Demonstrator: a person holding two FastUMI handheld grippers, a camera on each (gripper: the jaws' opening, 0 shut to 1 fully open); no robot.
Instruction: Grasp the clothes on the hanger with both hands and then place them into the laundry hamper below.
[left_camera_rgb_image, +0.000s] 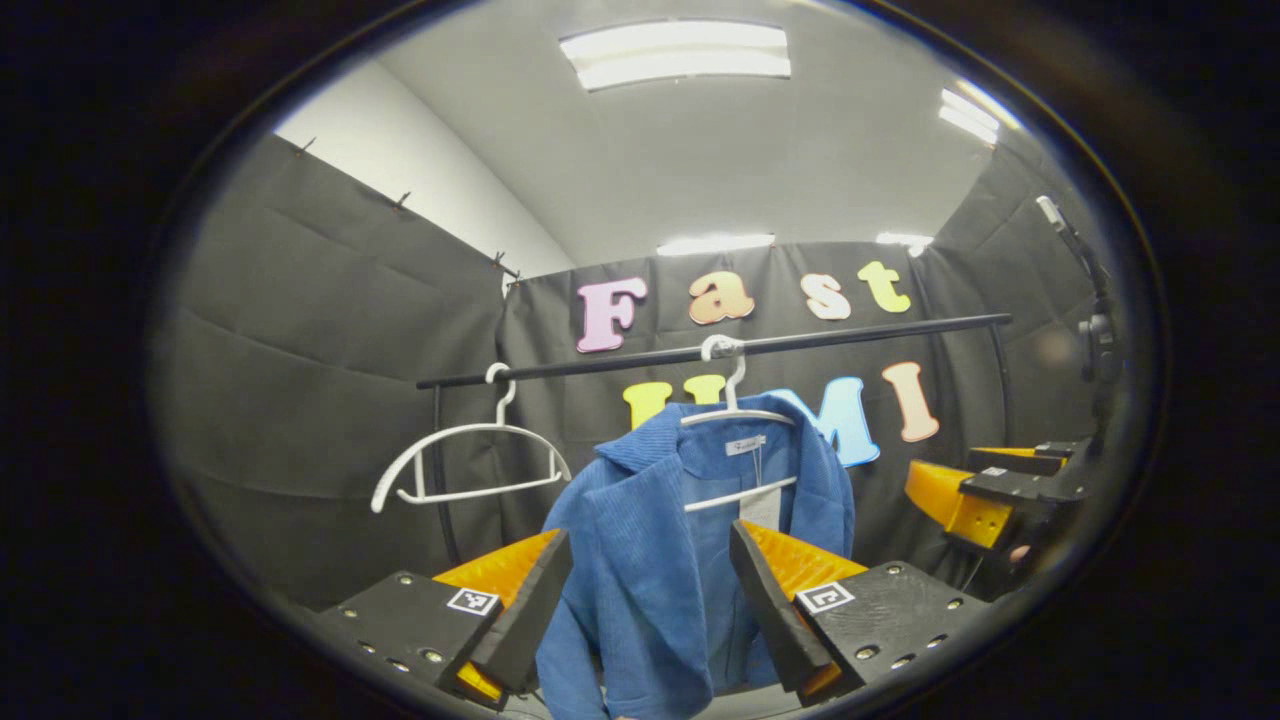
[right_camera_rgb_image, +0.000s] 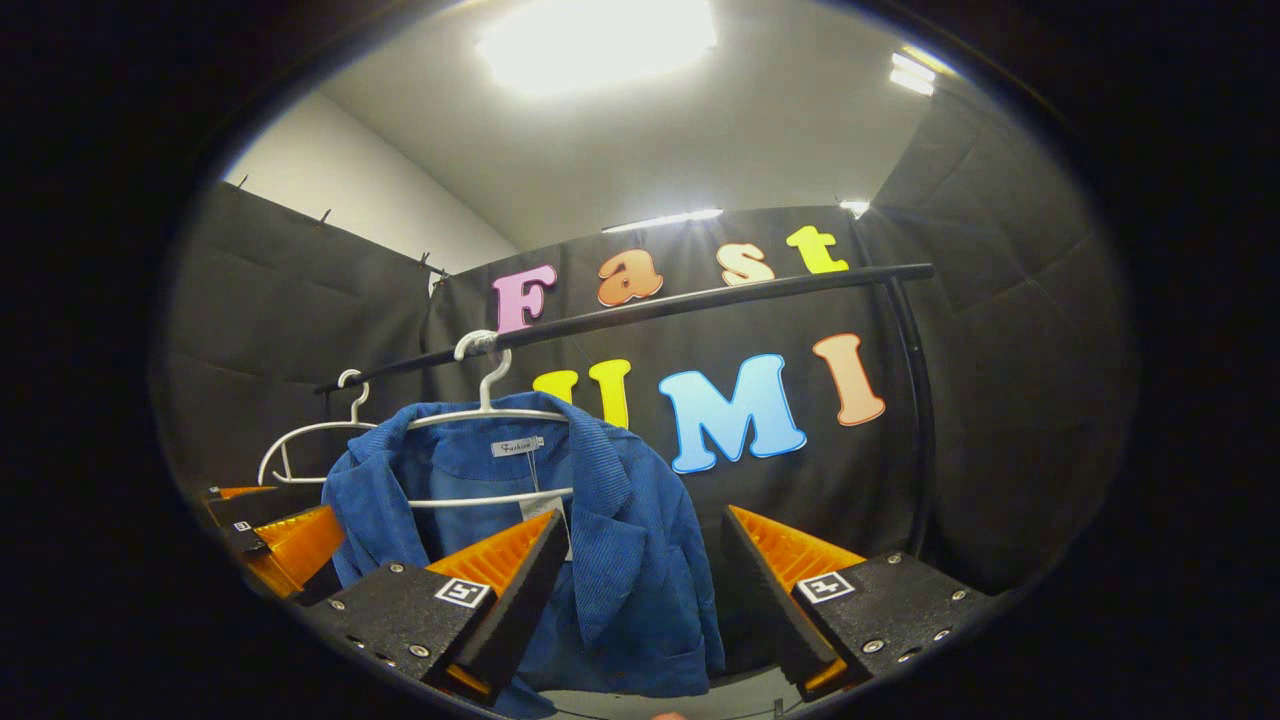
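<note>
Blue jacket (left_camera_rgb_image: 660, 560) between spread tongs (left_camera_rgb_image: 650, 590)

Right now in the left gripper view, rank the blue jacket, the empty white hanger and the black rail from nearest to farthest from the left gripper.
1. Blue jacket: between the left gripper jaws.
2. Empty white hanger: up and left, beyond the jacket.
3. Black rail: above, just behind the hanger; close call.

Bare white hanger (left_camera_rgb_image: 470, 462) on black rail (left_camera_rgb_image: 715, 350); ceiling lights (left_camera_rgb_image: 676, 52).

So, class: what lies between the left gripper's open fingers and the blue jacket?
Nothing: in the left gripper view, the left gripper frames the blue jacket across bare air.
</note>
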